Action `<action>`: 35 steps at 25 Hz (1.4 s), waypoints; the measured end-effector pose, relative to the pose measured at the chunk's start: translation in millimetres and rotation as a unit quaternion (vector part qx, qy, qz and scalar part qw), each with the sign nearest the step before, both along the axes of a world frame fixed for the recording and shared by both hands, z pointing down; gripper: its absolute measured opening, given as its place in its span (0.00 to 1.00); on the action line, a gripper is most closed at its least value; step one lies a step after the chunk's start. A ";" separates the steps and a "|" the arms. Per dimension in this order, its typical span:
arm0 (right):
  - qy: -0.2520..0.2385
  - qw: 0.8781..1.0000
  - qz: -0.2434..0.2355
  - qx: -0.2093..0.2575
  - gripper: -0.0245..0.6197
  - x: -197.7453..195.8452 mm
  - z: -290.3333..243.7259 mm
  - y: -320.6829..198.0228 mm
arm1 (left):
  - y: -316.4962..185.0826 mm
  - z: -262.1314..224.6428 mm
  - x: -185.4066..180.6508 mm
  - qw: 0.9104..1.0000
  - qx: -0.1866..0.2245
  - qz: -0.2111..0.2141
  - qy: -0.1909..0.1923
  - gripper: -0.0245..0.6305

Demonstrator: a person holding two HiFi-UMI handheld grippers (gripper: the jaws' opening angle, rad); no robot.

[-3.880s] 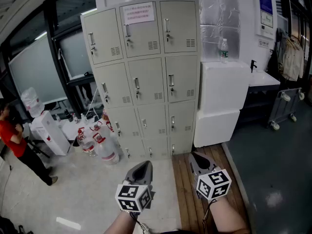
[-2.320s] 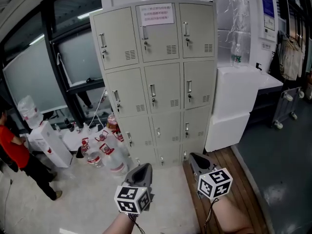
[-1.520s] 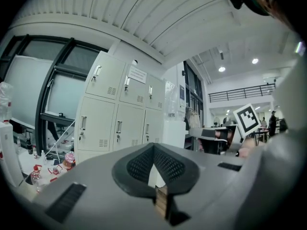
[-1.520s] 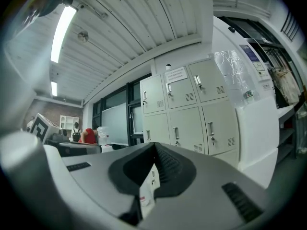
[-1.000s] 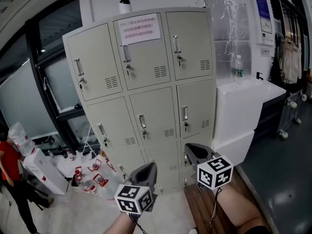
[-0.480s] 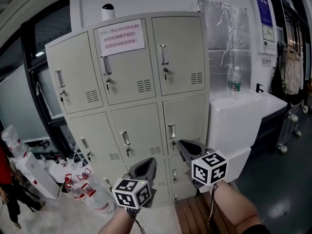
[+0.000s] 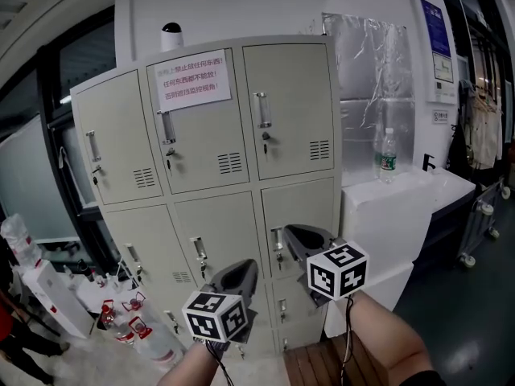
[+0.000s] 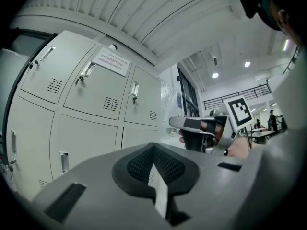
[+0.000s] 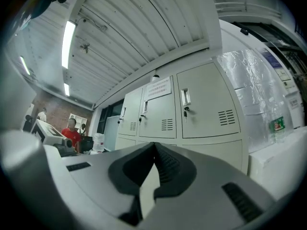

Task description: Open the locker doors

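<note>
Left claw [image 7: 238, 273] and right claw [image 7: 301, 235] are hovering closed, empty, before shut locker doors [image 7: 290, 147]; a handle [image 7: 261, 109] likely needs gripping next.

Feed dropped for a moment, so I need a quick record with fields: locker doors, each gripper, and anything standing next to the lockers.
locker doors: all those in view are shut
left gripper: jaws together, nothing between them, apart from the doors
right gripper: jaws together, nothing between them, apart from the doors
paper notice: stuck on the top middle door
water bottle: upright on the white box to the right of the lockers
</note>
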State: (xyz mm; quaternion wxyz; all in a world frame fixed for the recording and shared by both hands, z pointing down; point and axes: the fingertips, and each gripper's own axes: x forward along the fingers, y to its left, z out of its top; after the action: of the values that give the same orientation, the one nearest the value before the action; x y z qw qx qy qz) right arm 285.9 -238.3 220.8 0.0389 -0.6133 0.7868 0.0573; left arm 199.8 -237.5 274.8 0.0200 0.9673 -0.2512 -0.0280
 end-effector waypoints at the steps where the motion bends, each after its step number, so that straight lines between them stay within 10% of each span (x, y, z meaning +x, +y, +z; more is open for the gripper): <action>1: 0.001 1.000 0.002 0.002 0.04 3.1 -4.0 -4.6 | -4.4 -4.1 3.4 1.000 0.003 0.001 0.001 0.04; 35: 0.074 0.986 0.126 0.083 0.26 72.3 -199.1 -231.0 | -190.0 -84.0 85.3 0.986 0.054 0.157 0.008 0.04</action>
State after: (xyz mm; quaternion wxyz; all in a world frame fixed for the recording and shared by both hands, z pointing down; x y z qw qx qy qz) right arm 358.3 -469.3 21.6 0.0244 -0.6963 0.6964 0.1722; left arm 285.1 -427.4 190.9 -0.0258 0.9942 -0.0944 -0.0457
